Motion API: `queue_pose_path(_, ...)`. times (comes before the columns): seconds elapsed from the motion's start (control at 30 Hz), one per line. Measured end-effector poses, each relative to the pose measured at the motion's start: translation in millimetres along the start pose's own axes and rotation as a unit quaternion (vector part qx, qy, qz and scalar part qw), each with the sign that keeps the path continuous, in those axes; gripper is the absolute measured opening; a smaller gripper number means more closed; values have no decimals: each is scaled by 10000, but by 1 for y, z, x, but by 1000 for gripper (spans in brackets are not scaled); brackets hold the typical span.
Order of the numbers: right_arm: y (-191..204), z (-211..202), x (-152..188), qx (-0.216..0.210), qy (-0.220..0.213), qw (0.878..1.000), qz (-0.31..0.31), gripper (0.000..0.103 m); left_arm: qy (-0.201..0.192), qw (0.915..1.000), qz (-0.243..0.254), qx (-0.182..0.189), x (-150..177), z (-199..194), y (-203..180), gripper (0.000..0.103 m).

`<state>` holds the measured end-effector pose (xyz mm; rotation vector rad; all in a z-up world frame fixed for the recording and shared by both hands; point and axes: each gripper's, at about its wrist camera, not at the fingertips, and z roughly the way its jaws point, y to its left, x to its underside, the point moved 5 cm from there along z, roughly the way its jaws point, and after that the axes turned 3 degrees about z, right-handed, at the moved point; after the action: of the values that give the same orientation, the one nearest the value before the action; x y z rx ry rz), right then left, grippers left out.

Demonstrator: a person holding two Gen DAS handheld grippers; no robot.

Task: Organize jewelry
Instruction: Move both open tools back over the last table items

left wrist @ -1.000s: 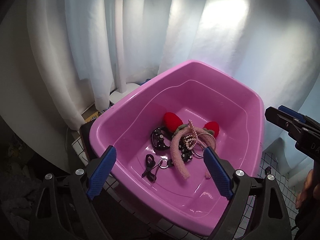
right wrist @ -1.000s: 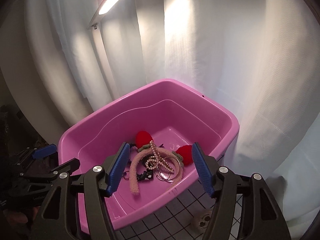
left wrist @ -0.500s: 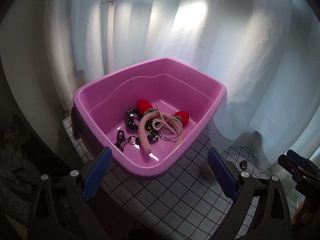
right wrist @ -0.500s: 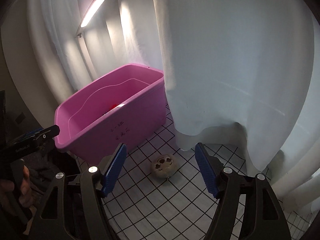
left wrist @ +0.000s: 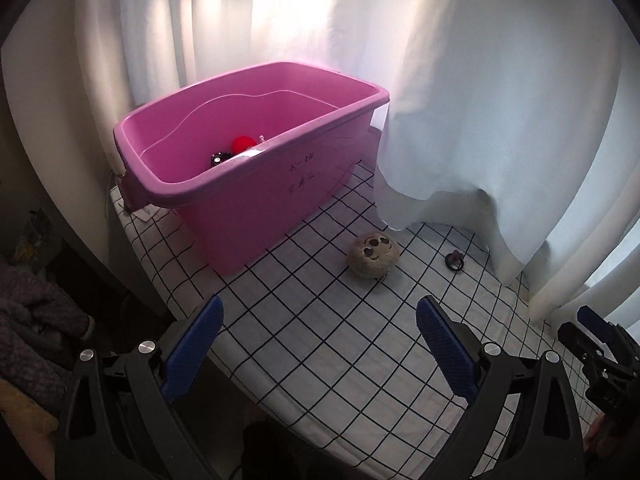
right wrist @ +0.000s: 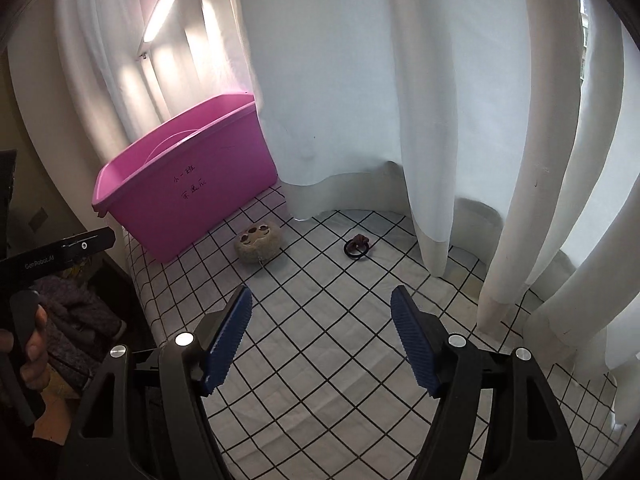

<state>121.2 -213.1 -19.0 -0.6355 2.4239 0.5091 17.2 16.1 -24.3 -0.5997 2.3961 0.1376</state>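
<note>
Left wrist view: the left gripper [left wrist: 318, 344], jaws wide apart and empty after opening further, has drawn back from above the pink bin [left wrist: 256, 184]. The bin's jewelry [left wrist: 236, 150] is now mostly hidden behind its rim. A plush clip [left wrist: 373, 255] and a dark hair tie [left wrist: 455, 260] lie on the checked cloth [left wrist: 320, 320].

Right wrist view: the right gripper [right wrist: 322, 340], jaws apart with nothing between them, has likewise retreated; it now faces the hair tie [right wrist: 356, 246] and clip [right wrist: 259, 242]. These loose pieces are probably next for collection.

Bare cloth [right wrist: 320, 380]; curtain [right wrist: 460, 120] rightward
</note>
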Motion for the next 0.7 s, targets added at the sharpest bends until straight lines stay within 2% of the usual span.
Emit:
queue_pose_path(0.33, -22, 15, 21, -126, 41, 9999, 9, 69, 417, 9989, 129, -168, 33, 31, -29, 95)
queue_pose_path(0.7, -28, 68, 27, 14, 303, 9995, 124, 69, 514, 9984, 177, -142, 29, 88, -40, 95)
